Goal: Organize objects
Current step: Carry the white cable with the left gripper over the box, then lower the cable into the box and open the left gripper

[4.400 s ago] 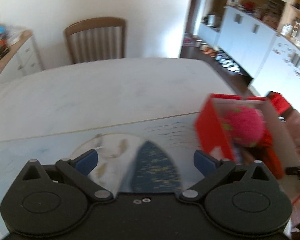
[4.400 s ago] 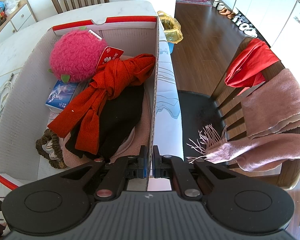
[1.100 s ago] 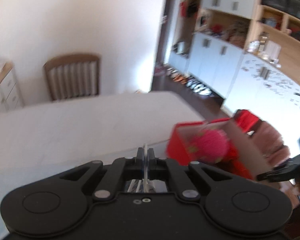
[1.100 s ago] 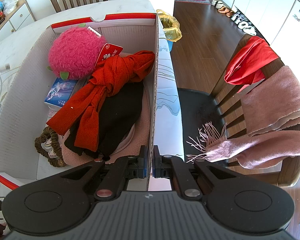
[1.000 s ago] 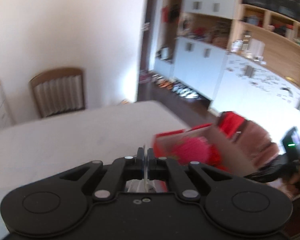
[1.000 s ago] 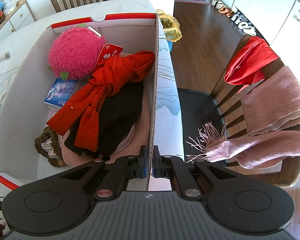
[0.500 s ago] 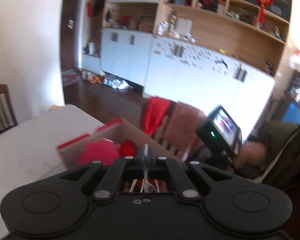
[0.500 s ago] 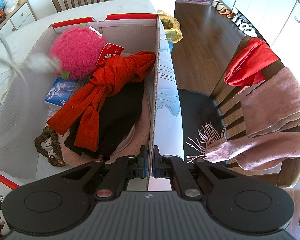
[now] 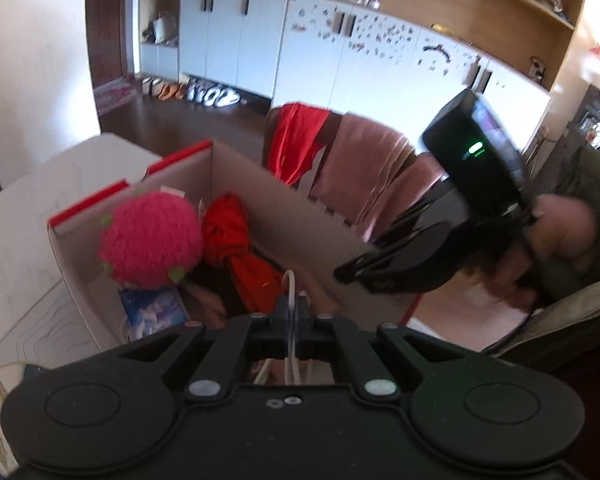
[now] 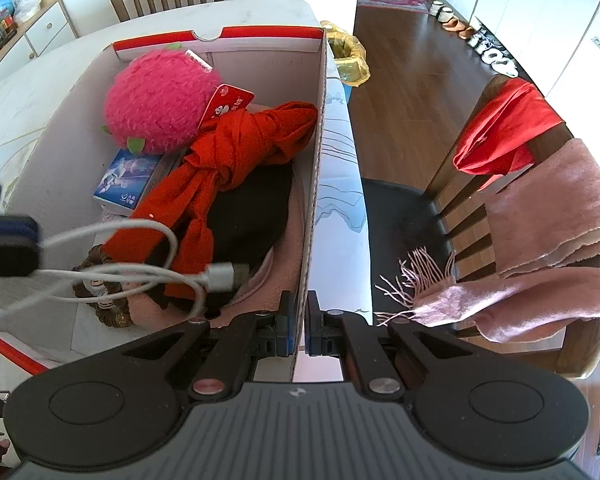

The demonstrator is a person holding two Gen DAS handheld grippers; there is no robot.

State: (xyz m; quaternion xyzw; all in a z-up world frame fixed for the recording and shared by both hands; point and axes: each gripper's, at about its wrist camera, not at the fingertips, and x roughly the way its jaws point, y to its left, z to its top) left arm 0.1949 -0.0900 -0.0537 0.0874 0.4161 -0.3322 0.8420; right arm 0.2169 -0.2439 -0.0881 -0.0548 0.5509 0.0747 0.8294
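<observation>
A cardboard box (image 10: 316, 168) with red flaps stands on the table and holds a pink plush ball (image 10: 160, 100), a knotted red scarf (image 10: 236, 148), a black cloth (image 10: 248, 216) and a blue packet (image 10: 126, 180). My left gripper (image 9: 294, 304) is shut on a white cable (image 9: 289, 280). In the right wrist view its tips (image 10: 8, 240) reach in over the box's left side, and the looped cable (image 10: 140, 276) with its plug dangles above the contents. My right gripper (image 10: 299, 320) is shut on the box's right wall near the front corner.
A wooden chair (image 10: 452, 200) right of the box carries a red cloth (image 10: 504, 128) and pink scarves (image 10: 548, 216). A yellow bag (image 10: 350, 58) lies beyond the table's edge. The white table (image 9: 28, 216) stretches left of the box. A hand (image 9: 560, 232) holds the right gripper.
The left gripper swung right and down with the cable, from facing the far chair to hanging over the box. The cable now shows inside the box in the right wrist view. The right gripper kept still.
</observation>
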